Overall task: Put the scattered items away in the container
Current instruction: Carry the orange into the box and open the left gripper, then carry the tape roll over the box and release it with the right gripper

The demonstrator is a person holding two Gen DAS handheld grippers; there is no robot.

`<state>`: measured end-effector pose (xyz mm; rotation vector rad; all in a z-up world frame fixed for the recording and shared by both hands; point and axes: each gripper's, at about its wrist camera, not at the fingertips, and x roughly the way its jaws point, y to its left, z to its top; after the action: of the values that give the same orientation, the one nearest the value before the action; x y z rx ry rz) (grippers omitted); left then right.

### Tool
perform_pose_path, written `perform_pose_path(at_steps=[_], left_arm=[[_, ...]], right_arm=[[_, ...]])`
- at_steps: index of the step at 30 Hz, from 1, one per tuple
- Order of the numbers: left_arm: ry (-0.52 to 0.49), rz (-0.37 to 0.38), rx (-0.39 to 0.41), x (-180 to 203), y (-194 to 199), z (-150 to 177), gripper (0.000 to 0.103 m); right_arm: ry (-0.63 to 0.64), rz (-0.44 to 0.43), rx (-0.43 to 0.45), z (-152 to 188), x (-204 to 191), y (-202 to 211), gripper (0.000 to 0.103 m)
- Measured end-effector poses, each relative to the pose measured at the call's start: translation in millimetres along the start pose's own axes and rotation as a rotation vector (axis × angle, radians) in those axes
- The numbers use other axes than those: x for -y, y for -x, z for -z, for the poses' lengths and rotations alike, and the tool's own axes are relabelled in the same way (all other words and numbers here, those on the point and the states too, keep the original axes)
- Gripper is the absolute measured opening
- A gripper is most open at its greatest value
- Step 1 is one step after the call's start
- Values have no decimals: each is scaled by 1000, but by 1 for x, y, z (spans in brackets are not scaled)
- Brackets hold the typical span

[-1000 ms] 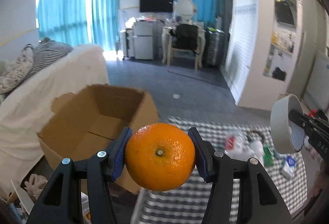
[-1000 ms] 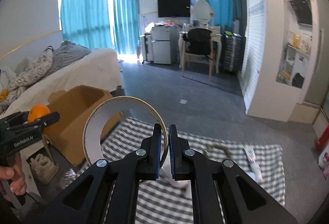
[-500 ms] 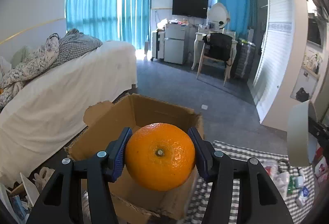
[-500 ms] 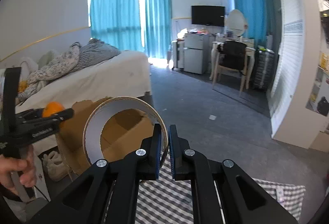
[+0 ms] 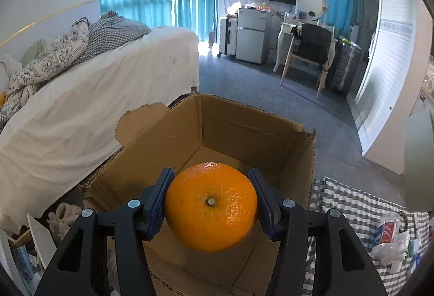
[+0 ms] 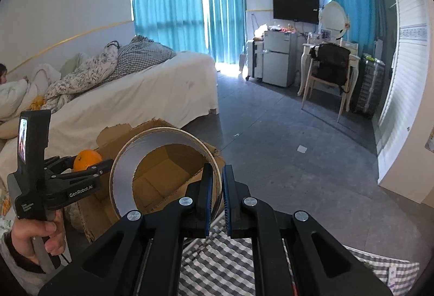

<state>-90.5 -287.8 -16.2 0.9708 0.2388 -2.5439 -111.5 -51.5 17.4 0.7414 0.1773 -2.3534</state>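
Note:
My left gripper [image 5: 211,203] is shut on an orange [image 5: 211,207] and holds it above the open cardboard box [image 5: 244,127]. It also shows at the left of the right wrist view [image 6: 81,168], with the orange [image 6: 86,159] over the box's near edge. My right gripper [image 6: 215,195] is shut on the rim of a wide tape roll [image 6: 123,176], held beside the box [image 6: 162,176], which shows through the ring. The roll's edge shows at the right of the left wrist view [image 5: 417,160].
A checked cloth [image 5: 352,203] lies right of the box with a plastic bottle [image 5: 388,236] and small items on it. A bed with white sheets [image 5: 95,95] stands left of the box. A chair [image 6: 328,78] and fridge [image 6: 276,62] stand far across the grey floor.
Both grippers have moved left toward the box. The orange is now over the box's inside, and the tape roll has come closer to the box's right side.

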Motion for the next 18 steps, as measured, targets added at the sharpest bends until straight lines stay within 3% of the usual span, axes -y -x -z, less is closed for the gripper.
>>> perform_pose_path(at_steps=[4,6,7,18], left_arm=[[11,-26,7,-9,2,2,64],[14,-45,32,-14,10,0,84],[18,-50,42,-16,14,-1,86],[57,-112,93,-41,56,-4,89]], right_arm=[[22,-31,-17,-3,-8,-13,7],[32,-44,-19,-6,-14,-19,7],[36,-48,-18,-7,-16,-21,7],[112,-111,-65,-22,-56,-76,7]])
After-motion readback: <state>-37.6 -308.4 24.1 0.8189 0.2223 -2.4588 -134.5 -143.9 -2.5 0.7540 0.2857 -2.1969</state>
